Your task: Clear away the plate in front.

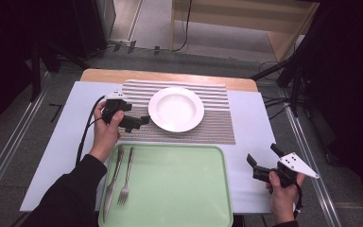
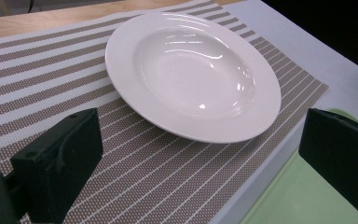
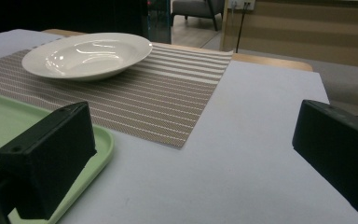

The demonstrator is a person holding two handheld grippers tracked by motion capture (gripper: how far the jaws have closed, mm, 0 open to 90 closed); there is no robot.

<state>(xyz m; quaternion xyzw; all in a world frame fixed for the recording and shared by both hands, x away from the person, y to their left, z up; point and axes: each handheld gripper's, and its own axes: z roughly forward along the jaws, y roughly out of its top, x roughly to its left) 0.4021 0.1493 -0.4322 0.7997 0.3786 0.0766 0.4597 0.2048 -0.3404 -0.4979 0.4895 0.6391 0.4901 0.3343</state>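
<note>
Left gripper point(image 1: 139, 122) gapes beside plate point(image 1: 176, 109); nothing held.

Knife point(image 1: 113, 182) and fork point(image 1: 126, 176) side by side on green tray point(image 1: 179, 189)

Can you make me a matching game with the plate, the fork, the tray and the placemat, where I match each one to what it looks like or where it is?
Things:
1. plate
2. fork
3. tray
4. placemat

Descriptions:
A. pale green, nearest the person
B. striped brown and white, lying under something
C. silver, lying beside a knife
D. white and round, sitting on the stripes

Right pairs: 1-D, 2-C, 3-A, 4-B
</note>
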